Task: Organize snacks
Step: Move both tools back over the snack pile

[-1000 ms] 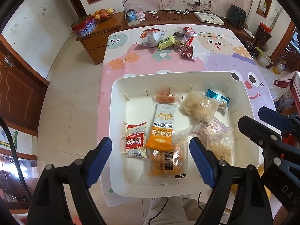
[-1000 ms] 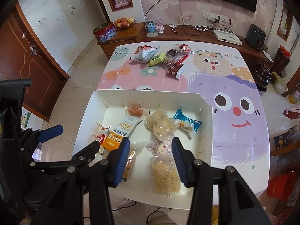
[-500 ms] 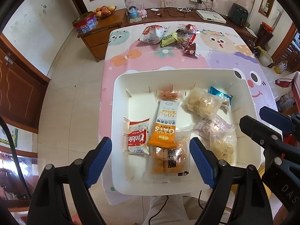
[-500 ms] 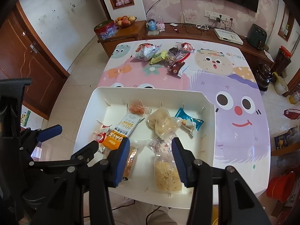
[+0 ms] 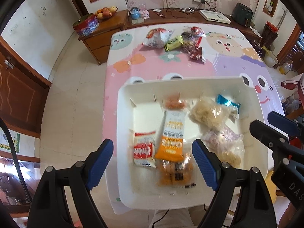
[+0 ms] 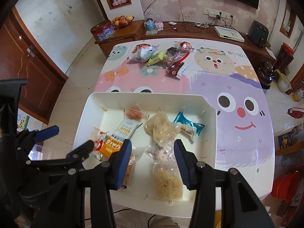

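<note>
A white tray [image 5: 171,80] [image 6: 144,94] sits at the near end of the cartoon tablecloth. It holds several snack packets: an orange-and-white bar [image 5: 172,134], a red-and-white packet [image 5: 143,150], a clear bag of pale puffs [image 6: 161,127], a blue wrapper [image 6: 188,127] and a clear bag of yellow crumbs [image 6: 167,180]. More packets lie in a loose pile [image 6: 161,57] at the table's far end. My left gripper [image 5: 152,152] hovers wide open above the tray's left half. Above its middle hovers my right gripper [image 6: 153,146], partly open. Neither holds anything.
A wooden sideboard [image 6: 133,30] along the back wall carries a fruit bowl, a round tin and cables. Tiled floor lies left of the table, a red bucket [image 6: 285,182] to its right. A person's trouser legs [image 5: 171,218] show below the tray's near edge.
The tray sits slightly lower in both views and the left wrist picture is now blurred. Both grippers keep the same opening; nothing was picked up.
</note>
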A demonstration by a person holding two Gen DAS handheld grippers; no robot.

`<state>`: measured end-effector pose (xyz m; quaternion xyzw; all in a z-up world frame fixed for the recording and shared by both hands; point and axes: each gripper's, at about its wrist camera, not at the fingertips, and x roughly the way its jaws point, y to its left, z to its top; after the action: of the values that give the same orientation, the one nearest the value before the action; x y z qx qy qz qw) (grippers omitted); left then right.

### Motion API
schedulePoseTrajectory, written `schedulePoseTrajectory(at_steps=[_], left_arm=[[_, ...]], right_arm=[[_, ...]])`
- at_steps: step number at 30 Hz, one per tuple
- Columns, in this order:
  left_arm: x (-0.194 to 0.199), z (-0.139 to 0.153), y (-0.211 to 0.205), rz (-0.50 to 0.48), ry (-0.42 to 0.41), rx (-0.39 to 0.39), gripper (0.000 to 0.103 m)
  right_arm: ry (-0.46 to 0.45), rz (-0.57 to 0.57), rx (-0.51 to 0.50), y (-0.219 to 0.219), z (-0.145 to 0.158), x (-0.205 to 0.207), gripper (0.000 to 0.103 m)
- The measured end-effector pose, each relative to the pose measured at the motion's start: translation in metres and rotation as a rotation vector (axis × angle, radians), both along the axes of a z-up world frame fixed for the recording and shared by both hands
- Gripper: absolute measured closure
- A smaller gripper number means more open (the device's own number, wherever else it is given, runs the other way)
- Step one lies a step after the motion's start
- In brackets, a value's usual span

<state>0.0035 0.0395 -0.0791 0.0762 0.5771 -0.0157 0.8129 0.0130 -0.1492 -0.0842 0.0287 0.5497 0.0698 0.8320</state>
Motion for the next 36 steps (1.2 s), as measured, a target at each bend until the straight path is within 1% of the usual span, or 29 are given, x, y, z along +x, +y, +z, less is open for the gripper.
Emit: schedulePoseTrajectory(at_steps=[4, 11, 13, 18, 19, 25, 29, 33, 36], left_arm=[[0.023, 0.009, 0.003, -0.013, -0.035, 0.003, 0.019], [0.074, 0.025, 0.003, -0.054, -0.08, -0.01, 0.019], [0.09, 0.027, 0.005, -0.065, -0.082, -0.013, 0.019], [0.146, 0.023, 0.011, -0.076, -0.057, -0.035, 0.019], [0.162, 0.02, 0.012, -0.076, -0.045, -0.043, 0.019], [0.231, 0.003, 0.005, -0.102, -0.008, -0.072, 0.019], [0.27, -0.017, -0.008, -0.125, 0.024, -0.083, 0.019], [0.306, -0.043, -0.023, -0.143, 0.064, -0.117, 0.019], [0.327, -0.063, -0.034, -0.15, 0.084, -0.114, 0.019]], right_arm=[[-0.015, -0.02, -0.008, -0.005, 0.003, 0.014, 0.056], [-0.057, -0.053, -0.011, -0.015, 0.017, 0.059, 0.056], [-0.074, -0.061, -0.011, -0.017, 0.023, 0.073, 0.056], [-0.1, -0.069, -0.006, -0.022, 0.033, 0.117, 0.056], [-0.103, -0.071, -0.004, -0.022, 0.034, 0.126, 0.056], [-0.104, -0.082, -0.025, -0.025, 0.029, 0.182, 0.056], [-0.079, -0.084, -0.028, -0.027, 0.015, 0.218, 0.056], [-0.05, -0.095, -0.025, -0.03, -0.003, 0.247, 0.056], [-0.024, -0.1, -0.009, -0.032, -0.018, 0.268, 0.056]])
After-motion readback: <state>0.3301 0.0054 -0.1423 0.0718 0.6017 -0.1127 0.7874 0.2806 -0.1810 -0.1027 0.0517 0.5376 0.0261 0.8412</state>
